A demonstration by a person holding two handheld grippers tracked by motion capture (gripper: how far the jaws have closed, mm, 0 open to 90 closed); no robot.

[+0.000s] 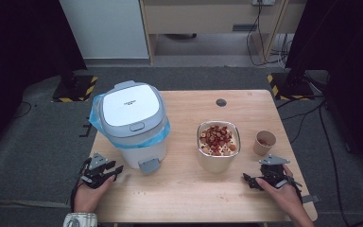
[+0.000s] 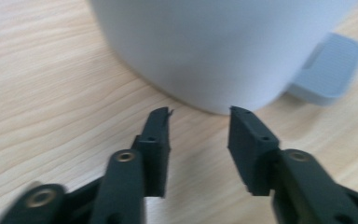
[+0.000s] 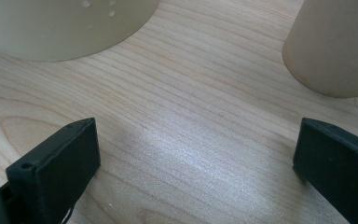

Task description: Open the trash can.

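A white pedal bin [image 1: 131,124] with a grey-rimmed lid and a blue liner stands at the table's left; its base [image 2: 214,46] and grey pedal [image 2: 328,70] appear close in the left gripper view. My left gripper [image 1: 115,171] rests on the table just left of the pedal [image 1: 149,166], jaws apart with nothing between them [image 2: 199,128]. A cream bowl [image 1: 219,146] of red fruit pieces stands right of centre, with a paper cup [image 1: 264,143] beside it. My right gripper [image 1: 246,178] lies below the cup, jaws wide open over bare wood [image 3: 196,154].
The wooden table [image 1: 189,198] has free room along its front edge between the two hands. A small round grommet [image 1: 221,102] sits near the far edge. In the right gripper view the bowl's base [image 3: 65,28] and the cup's side [image 3: 335,51] are close ahead.
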